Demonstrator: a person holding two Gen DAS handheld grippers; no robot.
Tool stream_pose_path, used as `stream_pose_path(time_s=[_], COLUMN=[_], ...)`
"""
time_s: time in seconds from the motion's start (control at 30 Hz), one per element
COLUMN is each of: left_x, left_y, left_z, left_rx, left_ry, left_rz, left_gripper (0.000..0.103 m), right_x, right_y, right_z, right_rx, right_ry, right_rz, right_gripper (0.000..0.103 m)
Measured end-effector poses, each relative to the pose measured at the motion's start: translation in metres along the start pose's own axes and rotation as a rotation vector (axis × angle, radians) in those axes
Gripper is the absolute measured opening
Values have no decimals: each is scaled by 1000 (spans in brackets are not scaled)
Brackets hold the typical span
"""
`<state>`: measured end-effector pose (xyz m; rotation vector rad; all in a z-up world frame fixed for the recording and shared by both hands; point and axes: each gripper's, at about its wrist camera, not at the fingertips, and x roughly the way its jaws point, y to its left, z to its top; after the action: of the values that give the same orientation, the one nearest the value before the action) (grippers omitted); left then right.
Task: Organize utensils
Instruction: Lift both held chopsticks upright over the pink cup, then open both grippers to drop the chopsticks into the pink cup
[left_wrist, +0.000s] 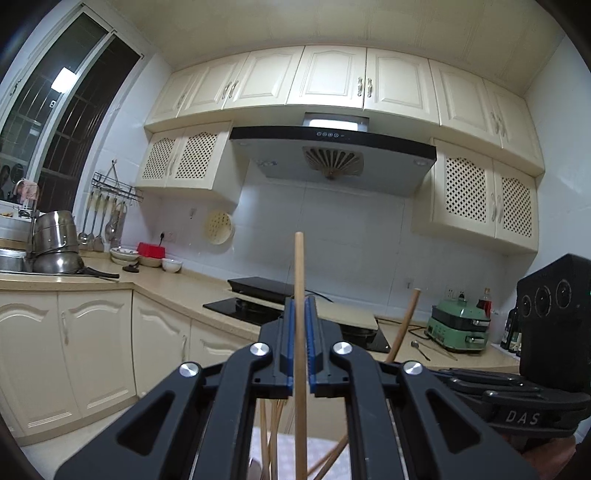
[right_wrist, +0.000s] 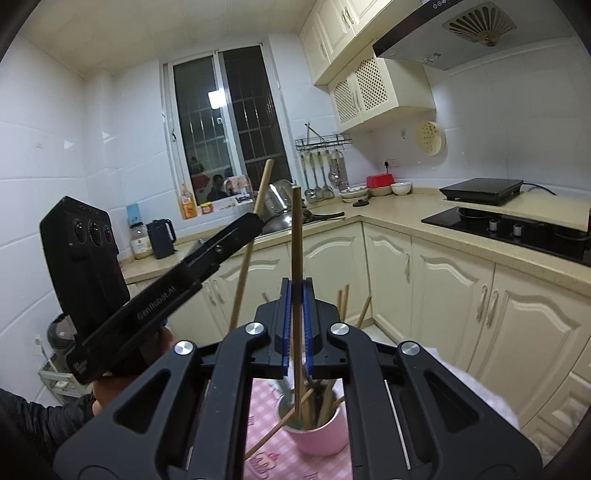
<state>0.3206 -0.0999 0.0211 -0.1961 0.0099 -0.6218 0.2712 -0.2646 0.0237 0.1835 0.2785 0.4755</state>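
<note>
Your left gripper (left_wrist: 300, 314) has its blue-padded jaws clamped on a pale, round wooden chopstick (left_wrist: 300, 295) that stands nearly upright, its top toward twelve o'clock in the left wrist view and its lower end dropping out of frame at six. Your right gripper (right_wrist: 297, 299) is pinched the same way on a darker wooden chopstick (right_wrist: 296, 236), also upright, whose foot reaches down into the pink round cup (right_wrist: 317, 434) at six o'clock in the right wrist view. That cup holds more wooden chopsticks (right_wrist: 327, 402), leaning every way, and stands on a pink checked tablecloth (right_wrist: 264, 424). At nine o'clock in that view your left gripper crosses the frame with its stick slanting toward one o'clock. Beyond, at two o'clock, a black glass hob (right_wrist: 517, 229) sits in the beige countertop (right_wrist: 399, 206).
</note>
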Motion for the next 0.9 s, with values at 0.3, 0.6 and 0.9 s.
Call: stream_pose_path(time_s=[0.3, 0.6, 0.9], left_x=[37, 59, 60], left_y=[25, 37, 30], left_z=[-30, -55, -66], left_rx=[-90, -72, 2], left_ry=[-5, 30, 75], left_rz=[-42, -12, 29], left_gripper=[5, 5, 6], right_x=[24, 36, 44], right_y=[-12, -19, -20], right_z=[-13, -23, -32], right_rx=[-5, -5, 6], right_ry=[47, 93, 132], right_rz=[-17, -28, -31], right_gripper=[6, 6, 6])
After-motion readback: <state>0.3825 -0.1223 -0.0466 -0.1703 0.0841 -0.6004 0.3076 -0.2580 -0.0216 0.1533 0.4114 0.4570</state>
